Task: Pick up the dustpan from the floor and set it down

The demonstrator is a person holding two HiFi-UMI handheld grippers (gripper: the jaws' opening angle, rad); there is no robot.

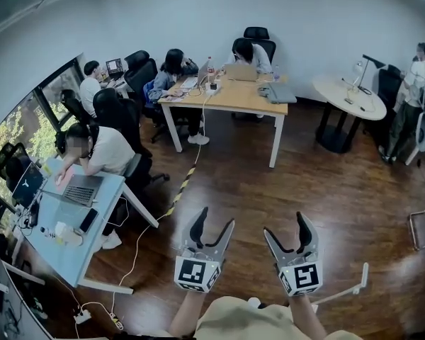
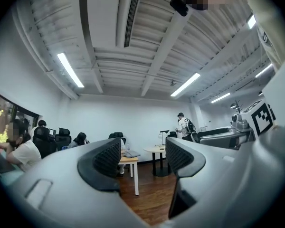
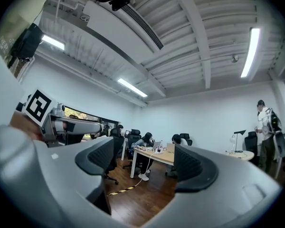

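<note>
While left claw [image 1: 218,217] and right claw [image 1: 283,223] gape empty, aimed level, they could overshoot the dustpan, perhaps that white handle [image 1: 343,291].

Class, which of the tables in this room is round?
The white table at far right; the wooden desk and the blue desk are rectangular.

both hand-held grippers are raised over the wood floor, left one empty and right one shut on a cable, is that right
Not quite. The right hand-held gripper is shut on nothing: the right gripper view shows its jaws apart with only open air between them. The rest stands: both are raised over the wood floor, and the left hand-held gripper is empty.
</note>
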